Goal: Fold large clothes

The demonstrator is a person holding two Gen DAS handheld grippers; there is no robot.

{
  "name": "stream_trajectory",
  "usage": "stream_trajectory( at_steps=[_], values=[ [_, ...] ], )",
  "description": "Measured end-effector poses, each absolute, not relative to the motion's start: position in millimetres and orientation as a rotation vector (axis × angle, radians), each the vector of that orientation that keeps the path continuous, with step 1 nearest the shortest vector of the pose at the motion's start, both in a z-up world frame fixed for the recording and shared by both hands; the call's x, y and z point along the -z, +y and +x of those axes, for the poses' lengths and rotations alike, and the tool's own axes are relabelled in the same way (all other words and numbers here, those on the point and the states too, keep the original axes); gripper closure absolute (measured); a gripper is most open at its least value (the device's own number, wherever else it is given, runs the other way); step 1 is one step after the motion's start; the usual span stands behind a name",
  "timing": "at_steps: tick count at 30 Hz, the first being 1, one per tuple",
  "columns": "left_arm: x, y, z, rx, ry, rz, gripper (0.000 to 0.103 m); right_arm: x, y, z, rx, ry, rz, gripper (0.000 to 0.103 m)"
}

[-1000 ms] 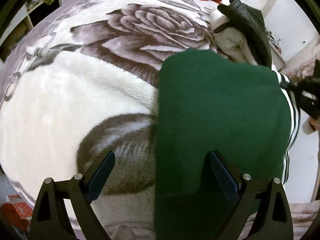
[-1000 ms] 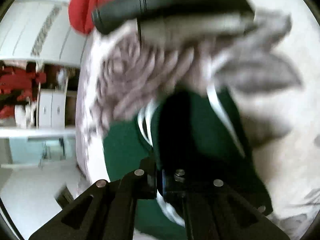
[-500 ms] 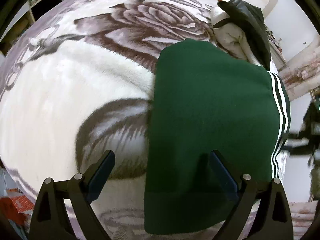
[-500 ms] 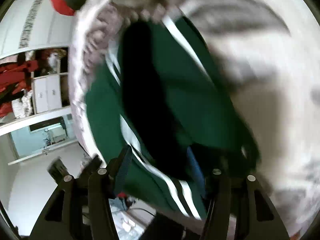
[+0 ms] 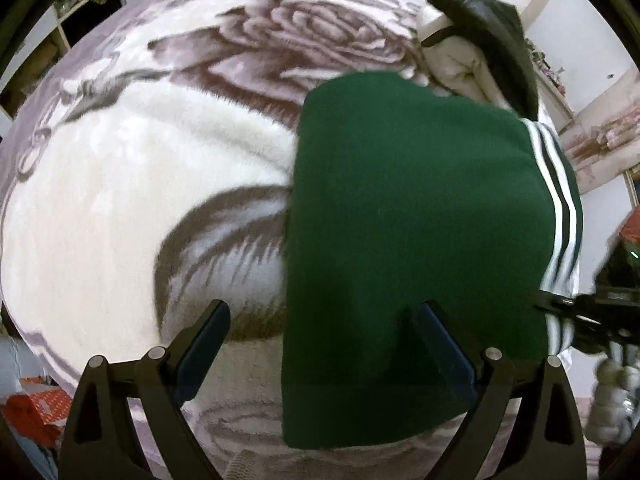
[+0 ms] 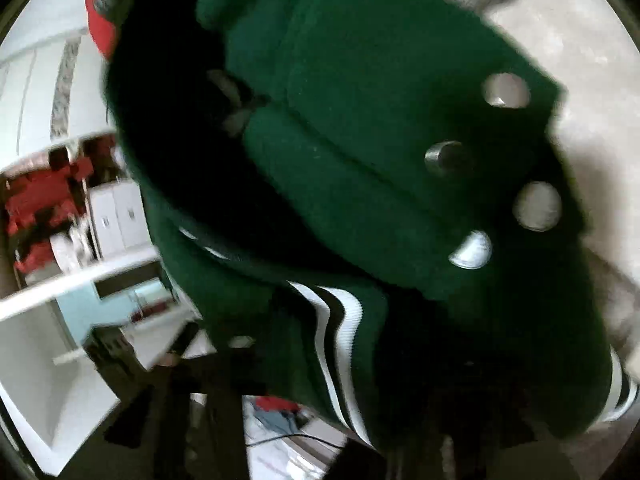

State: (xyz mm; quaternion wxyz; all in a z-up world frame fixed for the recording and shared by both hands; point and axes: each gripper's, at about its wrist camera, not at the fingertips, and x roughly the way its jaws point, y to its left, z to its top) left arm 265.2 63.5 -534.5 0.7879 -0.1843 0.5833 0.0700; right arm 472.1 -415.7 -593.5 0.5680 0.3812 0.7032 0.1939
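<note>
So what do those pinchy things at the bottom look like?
The left hand-held gripper is black, with two angular arms, flat dark-blue fingers and small silver bolts. The right hand-held gripper also looks black, but it is blurred.

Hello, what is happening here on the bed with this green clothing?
A person with a gripper in each hand is folding a green jacket with white stripes on a flower-patterned blanket. The left gripper hovers open over the jacket's near edge. The right gripper is at the striped side; its own view is blurred, so its grip is unclear.
</note>
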Motion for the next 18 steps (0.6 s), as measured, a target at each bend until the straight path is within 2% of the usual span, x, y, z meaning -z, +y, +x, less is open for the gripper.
stream_trajectory(
  at_steps=[4, 6, 10, 13, 16, 18],
  values=[
    [518.4, 54.9, 278.3, -0.135, 1.23, -0.465, 0.006, 526.6, -454.8, 446.0, -0.381, 1.549, 0.94, 0.101],
    [515.6, 46.1, 290.3, -0.125, 1.223, -0.521, 0.006, 493.2, -470.1, 434.1, -0.352, 1.528, 0.924, 0.101],
    [523.9, 19.5, 321.2, -0.098, 1.231, -0.494, 0.006, 478.5, -503.8, 428.0, -0.255, 1.519, 0.831, 0.101],
    [540.4, 5.6, 334.4, -0.059, 1.259, -0.445, 0.006, 511.9, -527.5, 442.0, -0.165, 1.551, 0.744, 0.101],
    [564.6, -1.0, 340.1, -0.049, 1.299, -0.36, 0.005, 597.7, -517.9, 458.8, -0.1, 1.654, 0.65, 0.101],
    [576.1, 4.2, 338.8, -0.045, 1.321, -0.344, 0.005, 632.7, -502.3, 465.7, -0.126, 1.714, 0.616, 0.101]
  ],
)
